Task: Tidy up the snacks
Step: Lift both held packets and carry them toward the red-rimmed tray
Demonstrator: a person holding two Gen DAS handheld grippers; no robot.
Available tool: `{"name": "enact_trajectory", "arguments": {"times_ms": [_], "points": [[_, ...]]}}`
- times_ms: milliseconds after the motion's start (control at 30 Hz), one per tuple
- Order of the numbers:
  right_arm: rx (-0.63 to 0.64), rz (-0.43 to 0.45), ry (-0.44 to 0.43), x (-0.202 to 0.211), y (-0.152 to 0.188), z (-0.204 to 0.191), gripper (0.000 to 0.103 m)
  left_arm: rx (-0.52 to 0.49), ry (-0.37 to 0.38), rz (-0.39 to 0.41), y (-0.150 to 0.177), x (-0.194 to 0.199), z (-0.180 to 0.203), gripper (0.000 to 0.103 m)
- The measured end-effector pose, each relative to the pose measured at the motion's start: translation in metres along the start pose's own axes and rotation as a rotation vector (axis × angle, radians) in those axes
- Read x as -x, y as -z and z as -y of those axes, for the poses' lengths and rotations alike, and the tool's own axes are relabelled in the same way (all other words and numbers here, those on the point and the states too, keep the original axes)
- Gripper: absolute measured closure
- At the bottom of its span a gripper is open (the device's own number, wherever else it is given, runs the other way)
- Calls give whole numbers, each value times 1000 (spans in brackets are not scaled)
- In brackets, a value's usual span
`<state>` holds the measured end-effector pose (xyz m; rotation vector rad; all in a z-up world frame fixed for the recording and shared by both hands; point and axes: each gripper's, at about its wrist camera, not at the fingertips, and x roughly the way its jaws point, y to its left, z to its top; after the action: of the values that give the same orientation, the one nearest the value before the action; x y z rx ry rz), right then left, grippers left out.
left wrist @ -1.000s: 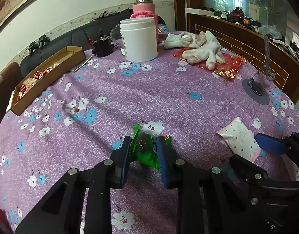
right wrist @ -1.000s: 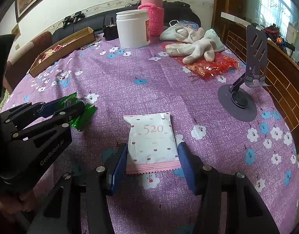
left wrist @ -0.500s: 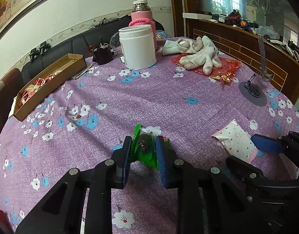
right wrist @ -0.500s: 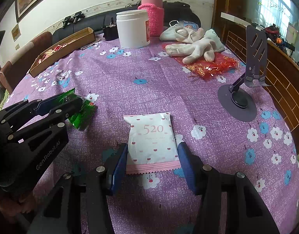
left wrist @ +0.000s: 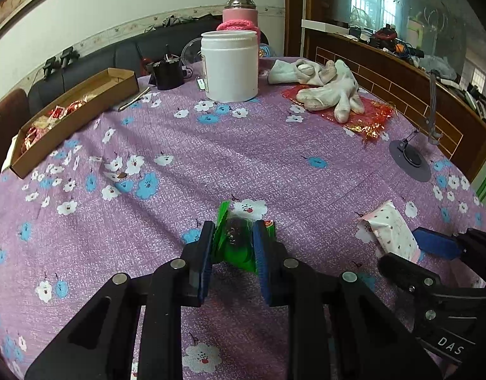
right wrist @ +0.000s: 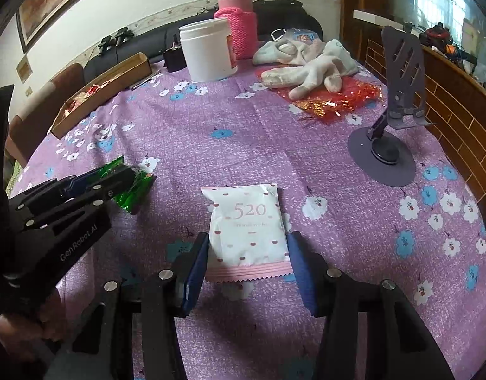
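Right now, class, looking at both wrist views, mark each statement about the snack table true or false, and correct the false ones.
1. The left gripper is shut on the green snack packet. True.
2. The white packet reads 250. False: it reads 520.
3. The cardboard box already holds wrapped snacks. True.
4. The gloves lie on a blue sheet. False: on red foil.

Purple tablecloth [right wrist: 274, 145] with white and blue flowers; green snack packet [left wrist: 235, 247]; white pouch [right wrist: 247, 231] with pink hearts.
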<state>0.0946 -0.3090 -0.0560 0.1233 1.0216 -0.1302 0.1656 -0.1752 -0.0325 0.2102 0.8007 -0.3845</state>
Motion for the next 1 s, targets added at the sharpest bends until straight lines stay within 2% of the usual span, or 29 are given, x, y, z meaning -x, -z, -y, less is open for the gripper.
{"name": "enact_trajectory", "arguments": {"times_ms": [267, 500, 633, 767, 1000], "points": [[-23, 32, -32, 9, -2, 1, 51, 19, 8, -4, 2, 9, -7, 82], [-33, 40, -68, 15, -1, -2, 51, 10, -30, 44, 15, 49, -12, 82], [-29, 43, -91, 20, 1, -7, 51, 34, -35, 58, 37, 79, -23, 82], [28, 57, -120, 26, 5, -25, 51, 68, -61, 75, 67, 115, -37, 82], [125, 46, -192, 47, 29, -72, 51, 107, -103, 40, 124, 164, -54, 82]]}}
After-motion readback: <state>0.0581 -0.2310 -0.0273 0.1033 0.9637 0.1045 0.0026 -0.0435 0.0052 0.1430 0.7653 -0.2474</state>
